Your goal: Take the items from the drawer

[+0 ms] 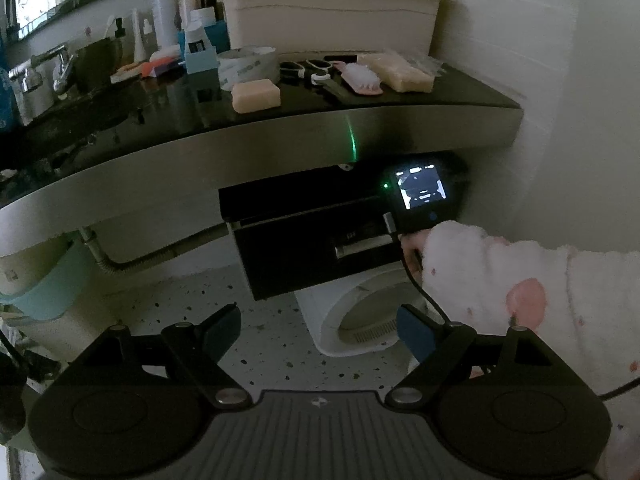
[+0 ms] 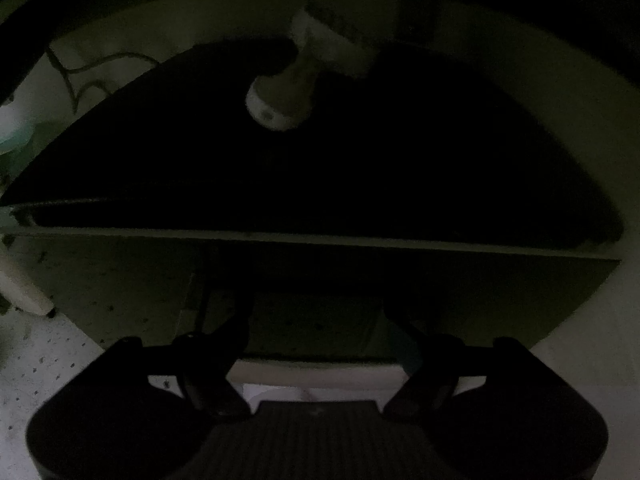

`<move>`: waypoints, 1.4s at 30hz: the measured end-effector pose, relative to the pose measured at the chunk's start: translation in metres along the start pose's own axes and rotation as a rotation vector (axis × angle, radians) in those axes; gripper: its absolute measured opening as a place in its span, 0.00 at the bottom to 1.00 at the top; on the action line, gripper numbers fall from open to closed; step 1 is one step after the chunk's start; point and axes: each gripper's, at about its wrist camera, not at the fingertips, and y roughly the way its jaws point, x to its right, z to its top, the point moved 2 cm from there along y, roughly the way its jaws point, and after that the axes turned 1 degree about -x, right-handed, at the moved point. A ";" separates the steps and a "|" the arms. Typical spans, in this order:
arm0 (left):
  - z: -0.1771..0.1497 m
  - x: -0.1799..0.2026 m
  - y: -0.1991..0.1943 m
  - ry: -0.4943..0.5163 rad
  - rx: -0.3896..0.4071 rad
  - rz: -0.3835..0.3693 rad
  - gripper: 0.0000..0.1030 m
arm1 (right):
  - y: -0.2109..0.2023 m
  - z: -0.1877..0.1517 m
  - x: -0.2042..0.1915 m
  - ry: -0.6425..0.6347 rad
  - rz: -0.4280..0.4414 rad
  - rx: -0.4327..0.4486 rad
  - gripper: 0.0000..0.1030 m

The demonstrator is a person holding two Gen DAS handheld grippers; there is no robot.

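Presently the drawer (image 1: 304,240) stands pulled out beneath the dark surface (image 1: 280,120) with a pale, rigid brush-like item (image 2: 304,68) at its far edge, likely light, best taken by its stubby handle; left claw (image 1: 320,332) and right claw (image 2: 320,320) both gape wide, holding nothing.

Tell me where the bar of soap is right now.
In the left wrist view, the bar of soap lies near the front edge of the black counter, just in front of the tape roll and left of the pink brush.
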 end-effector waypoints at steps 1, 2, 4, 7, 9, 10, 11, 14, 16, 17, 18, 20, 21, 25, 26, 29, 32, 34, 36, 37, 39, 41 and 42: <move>0.000 -0.001 0.000 -0.001 0.000 0.003 0.83 | -0.002 0.002 -0.001 0.006 0.003 0.007 0.73; -0.001 -0.001 0.000 -0.004 -0.002 0.003 0.83 | -0.003 0.003 -0.003 0.005 0.009 0.008 0.73; -0.002 -0.004 0.001 -0.015 -0.008 0.001 0.83 | -0.005 0.004 -0.009 -0.018 0.019 -0.001 0.73; -0.001 -0.007 0.005 -0.033 -0.015 -0.004 0.83 | -0.010 0.001 -0.010 -0.039 0.020 0.003 0.73; 0.000 -0.007 0.007 -0.039 -0.014 -0.009 0.83 | -0.018 -0.004 -0.009 -0.023 0.045 0.010 0.73; 0.001 -0.007 0.008 -0.039 -0.013 -0.010 0.83 | -0.021 -0.007 -0.005 -0.016 0.054 0.015 0.73; 0.001 -0.006 0.009 -0.040 -0.013 -0.009 0.83 | -0.023 -0.009 -0.001 -0.010 0.061 0.019 0.73; 0.002 -0.005 0.012 -0.042 -0.010 -0.004 0.83 | -0.038 -0.012 0.007 0.007 0.062 0.041 0.74; 0.002 -0.005 0.016 -0.055 -0.013 0.007 0.83 | -0.045 -0.012 0.014 0.013 0.054 0.060 0.74; 0.002 -0.006 0.019 -0.065 -0.019 0.015 0.83 | -0.047 -0.011 0.017 0.009 0.049 0.067 0.74; 0.002 -0.006 0.022 -0.074 -0.026 0.018 0.83 | -0.049 -0.008 0.022 0.008 0.040 0.069 0.74; 0.001 -0.007 0.027 -0.093 -0.036 0.022 0.83 | -0.051 0.001 0.034 0.023 0.016 0.065 0.74; 0.000 -0.007 0.029 -0.101 -0.041 0.027 0.83 | -0.049 0.009 0.046 0.040 0.008 0.067 0.74; 0.001 -0.006 0.036 -0.122 -0.068 0.076 0.83 | -0.068 0.022 0.067 0.122 -0.050 0.126 0.78; 0.003 -0.005 0.036 -0.128 -0.069 0.074 0.83 | -0.077 0.020 0.073 0.133 -0.078 0.135 0.83; 0.008 -0.002 0.033 -0.151 -0.055 0.046 0.83 | -0.107 0.016 0.078 0.128 -0.142 0.154 0.85; 0.016 0.005 0.026 -0.150 -0.031 0.017 0.83 | -0.142 0.014 0.081 0.141 -0.150 0.203 0.85; 0.020 0.012 0.021 -0.140 -0.008 0.016 0.83 | -0.164 0.012 0.084 0.156 -0.162 0.219 0.85; 0.026 0.018 0.015 -0.130 0.014 0.018 0.85 | -0.182 0.016 0.084 0.153 -0.159 0.214 0.85; 0.028 0.021 0.012 -0.126 0.025 0.019 0.85 | -0.191 0.018 0.086 0.151 -0.153 0.206 0.85; 0.032 0.027 0.005 -0.116 0.046 0.022 0.86 | -0.208 0.024 0.089 0.157 -0.141 0.190 0.85; 0.037 0.032 -0.002 -0.114 0.062 0.032 0.86 | -0.224 0.030 0.094 0.170 -0.138 0.182 0.85; 0.039 0.034 -0.006 -0.115 0.070 0.037 0.86 | -0.232 0.031 0.096 0.171 -0.139 0.180 0.85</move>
